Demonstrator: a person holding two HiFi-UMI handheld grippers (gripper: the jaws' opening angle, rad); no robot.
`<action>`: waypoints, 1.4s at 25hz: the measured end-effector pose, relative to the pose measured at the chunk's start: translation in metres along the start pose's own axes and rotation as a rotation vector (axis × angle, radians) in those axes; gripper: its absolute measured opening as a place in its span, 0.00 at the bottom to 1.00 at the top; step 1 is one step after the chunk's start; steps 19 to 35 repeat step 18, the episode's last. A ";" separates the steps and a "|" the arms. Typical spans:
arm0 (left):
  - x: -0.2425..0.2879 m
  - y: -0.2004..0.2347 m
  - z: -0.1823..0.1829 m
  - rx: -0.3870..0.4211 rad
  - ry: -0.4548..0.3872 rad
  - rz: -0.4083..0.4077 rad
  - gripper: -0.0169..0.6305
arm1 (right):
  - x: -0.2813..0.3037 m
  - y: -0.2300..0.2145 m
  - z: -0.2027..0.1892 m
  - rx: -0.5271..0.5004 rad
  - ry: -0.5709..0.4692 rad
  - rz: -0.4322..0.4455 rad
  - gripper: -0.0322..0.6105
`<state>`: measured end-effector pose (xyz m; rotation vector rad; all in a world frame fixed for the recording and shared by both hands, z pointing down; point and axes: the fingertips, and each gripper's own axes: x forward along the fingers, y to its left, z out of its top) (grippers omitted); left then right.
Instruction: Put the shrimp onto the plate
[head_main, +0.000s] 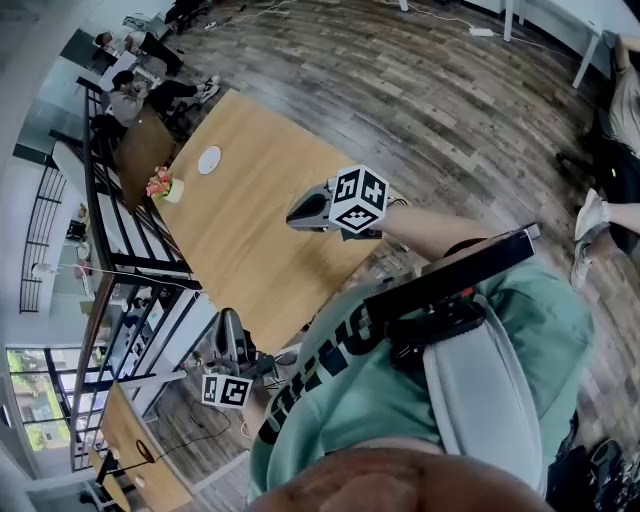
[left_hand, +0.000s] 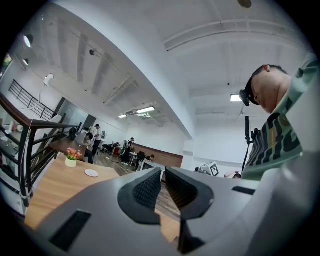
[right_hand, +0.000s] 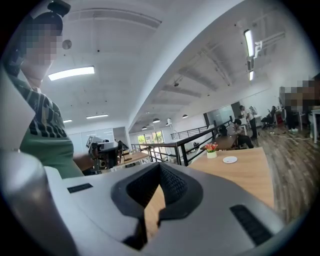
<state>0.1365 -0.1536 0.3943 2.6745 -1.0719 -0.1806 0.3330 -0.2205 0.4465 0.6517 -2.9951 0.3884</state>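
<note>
Head view: we look down on a dark plank floor (head_main: 420, 110) that runs under and beyond both claws.
Table (head_main: 250, 240): a long pale wooden top. It stretches away ahead of the right claw, and its near end lies just ahead of the left claw.
Shirt (head_main: 400, 390): our green top with dark lettering, behind both claws and filling the near part of the picture.
Railing (head_main: 120, 250): black bars along the table's far long side, left of the left claw.
Right gripper (head_main: 292, 214): held level over the table's near right edge with its marker cube towards us. In the right gripper view its jaws meet at the tips, with only bare table showing through the gap behind them.
Left gripper (head_main: 228, 316): low at the table's near end, beside the railing. In the left gripper view its jaws are drawn together at the tips and grip nothing.
Flower pot (head_main: 163, 185): a small white pot of pink blooms near the railing side, well ahead of both claws and just beside the plate.
Plate (head_main: 208, 160): small, white and round, at the table's far end. It lies well apart from both claws, ahead and to the right of the right claw's jaws and ahead and to the left of the left claw's.
Shrimp: too small or hidden, so we cannot place it.
</note>
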 end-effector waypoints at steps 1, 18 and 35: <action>-0.007 0.007 0.000 -0.003 -0.005 0.000 0.08 | 0.011 0.004 -0.002 0.000 0.006 0.003 0.06; -0.022 0.050 0.010 -0.062 -0.066 -0.012 0.08 | 0.063 0.008 0.025 -0.052 0.067 0.022 0.06; -0.022 0.050 0.010 -0.062 -0.066 -0.012 0.08 | 0.063 0.008 0.025 -0.052 0.067 0.022 0.06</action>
